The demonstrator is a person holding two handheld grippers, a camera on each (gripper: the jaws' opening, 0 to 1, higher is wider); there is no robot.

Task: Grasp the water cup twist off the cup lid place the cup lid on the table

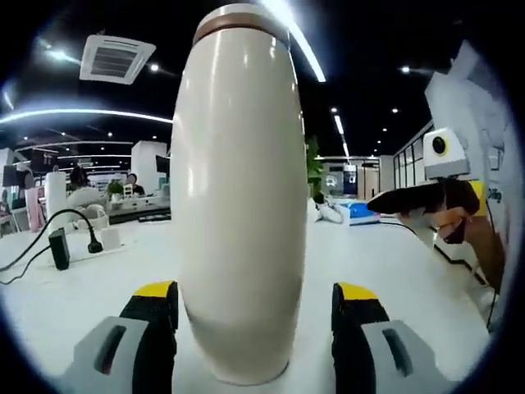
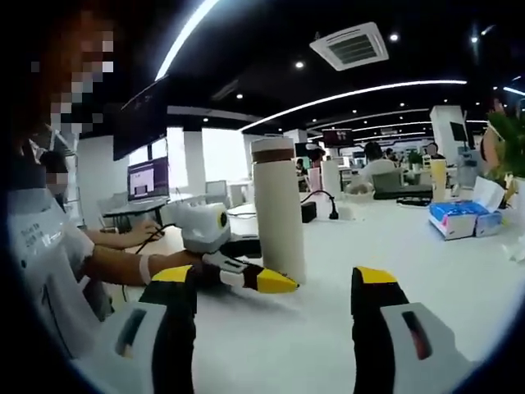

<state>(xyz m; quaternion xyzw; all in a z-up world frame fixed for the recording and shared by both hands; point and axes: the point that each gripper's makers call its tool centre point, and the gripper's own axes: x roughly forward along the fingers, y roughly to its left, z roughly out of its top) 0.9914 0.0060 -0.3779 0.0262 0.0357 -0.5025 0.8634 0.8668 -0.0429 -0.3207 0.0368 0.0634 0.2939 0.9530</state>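
- In my left gripper view, the cream water cup [image 1: 238,205] stood upright on the white table [image 1: 98,287], directly ahead and between my two yellow-tipped jaws.
- My left gripper [image 1: 254,308] was spread wide; a sliver of table showed between each jaw and the cup wall, so it was bracketing the cup without pinching it.
- The cup lid [image 1: 242,20], with a brown band under it, sat on top of the cup, high above my jaws.
- Off to the right of my left gripper, the right gripper [image 1: 410,201] came in, held by a person's hand [image 1: 459,226].
- To the left, beyond the jaws, a black power adapter [image 1: 59,249] and cable [image 1: 41,230] lay on the table.
- In my right gripper view, the right gripper [image 2: 275,308] was released, its jaws wide apart with bare table [image 2: 279,345] between them.
- The water cup [image 2: 277,217] stood ahead of it, slightly left of centre, lid [image 2: 272,148] on.
- The left gripper [image 2: 254,279] reached in from the left, one yellow tip against the cup's base on the near side.
- Far right of my right gripper lay a blue tissue pack [image 2: 457,220].
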